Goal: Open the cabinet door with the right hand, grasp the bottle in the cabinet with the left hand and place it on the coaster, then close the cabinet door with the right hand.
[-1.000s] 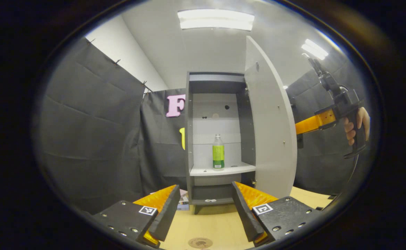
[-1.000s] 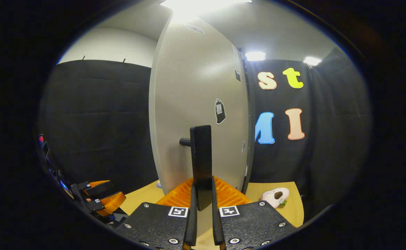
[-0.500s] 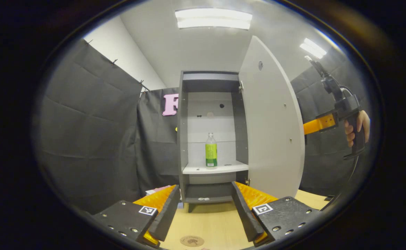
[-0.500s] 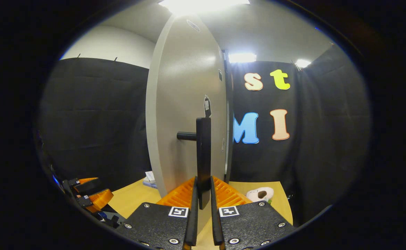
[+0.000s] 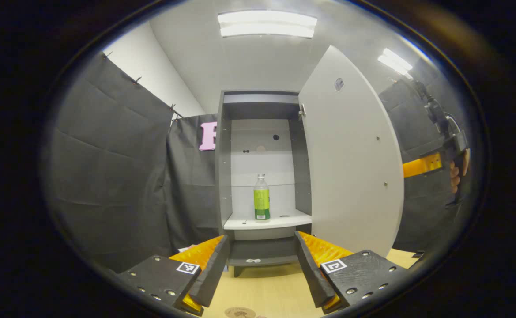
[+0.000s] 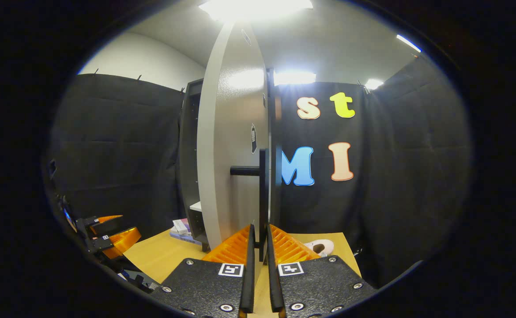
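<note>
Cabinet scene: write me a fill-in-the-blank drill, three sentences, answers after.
1. The cabinet door stands ____.
2. The bottle stands upright on a ____ inside the cabinet.
3. The right tongs are shut on the door's ____, while the left tongs are open.

Missing words: open; shelf; handle

Your right gripper clamps both fingers on the black bar handle of the pale grey cabinet door, which stands swung open, edge-on to you. Your left gripper sits open, low at the left above the light wooden tabletop.
</note>
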The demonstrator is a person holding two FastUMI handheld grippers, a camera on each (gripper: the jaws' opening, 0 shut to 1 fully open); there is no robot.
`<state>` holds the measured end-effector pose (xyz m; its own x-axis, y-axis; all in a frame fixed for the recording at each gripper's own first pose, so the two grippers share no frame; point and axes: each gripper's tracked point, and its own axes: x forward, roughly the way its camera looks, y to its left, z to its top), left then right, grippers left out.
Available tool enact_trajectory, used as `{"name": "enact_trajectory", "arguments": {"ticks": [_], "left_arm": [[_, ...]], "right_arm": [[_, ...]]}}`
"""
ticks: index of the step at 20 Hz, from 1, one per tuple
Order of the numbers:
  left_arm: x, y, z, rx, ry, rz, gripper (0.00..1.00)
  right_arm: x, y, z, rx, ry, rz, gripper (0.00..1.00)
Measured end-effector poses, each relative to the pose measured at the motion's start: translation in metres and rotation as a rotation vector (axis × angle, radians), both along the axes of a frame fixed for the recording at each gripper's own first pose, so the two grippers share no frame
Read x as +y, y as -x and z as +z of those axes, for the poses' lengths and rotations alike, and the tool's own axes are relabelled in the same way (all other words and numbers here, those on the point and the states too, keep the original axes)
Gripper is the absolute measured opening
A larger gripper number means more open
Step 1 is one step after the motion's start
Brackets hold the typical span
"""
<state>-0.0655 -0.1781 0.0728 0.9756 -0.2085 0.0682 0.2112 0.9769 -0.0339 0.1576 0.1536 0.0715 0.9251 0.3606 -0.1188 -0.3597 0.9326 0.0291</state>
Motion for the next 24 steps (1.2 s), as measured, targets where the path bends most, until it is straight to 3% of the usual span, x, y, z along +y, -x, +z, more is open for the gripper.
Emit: {"name": "enact_trajectory", "arguments": {"ticks": [2, 4, 5, 7, 11, 16, 18, 19, 21, 24], "left_arm": [[-0.007, -0.027, 0.005, 0.003, 0.010, -0.026, 0.84], [-0.012, -0.055, 0.005, 0.005, 0.018, -0.047, 0.88], [-0.014, -0.069, 0.006, 0.010, 0.023, -0.058, 0.88], [-0.019, -0.099, 0.005, 0.021, 0.037, -0.082, 0.89], [-0.024, -0.150, 0.014, 0.010, 0.046, -0.110, 0.84], [-0.027, -0.214, 0.021, -0.015, 0.050, -0.131, 0.89], [-0.029, -0.243, 0.015, -0.009, 0.064, -0.141, 0.84], [-0.031, -0.257, 0.012, -0.003, 0.064, -0.151, 0.88], [-0.038, -0.284, 0.012, -0.010, 0.051, -0.170, 0.80], [-0.051, -0.320, 0.008, -0.023, 0.024, -0.196, 0.84]], "right_arm": [[-0.009, 0.007, 0.000, -0.013, 0.027, -0.017, 0.17], [-0.025, 0.013, -0.003, -0.024, 0.065, -0.065, 0.34], [-0.034, 0.015, -0.004, -0.034, 0.079, -0.097, 0.61], [-0.054, 0.017, -0.006, -0.051, 0.102, -0.174, 0.93], [-0.085, 0.018, -0.022, -0.034, 0.106, -0.300, 0.95], [-0.115, 0.015, -0.043, 0.019, 0.046, -0.431, 0.95], [-0.123, 0.011, -0.051, 0.037, 0.018, -0.469, 0.95], [-0.128, 0.009, -0.054, 0.045, 0.015, -0.491, 0.95], [-0.136, 0.010, -0.062, 0.061, 0.017, -0.539, 0.95], [-0.144, 0.005, -0.074, 0.093, 0.021, -0.589, 0.95]]}}
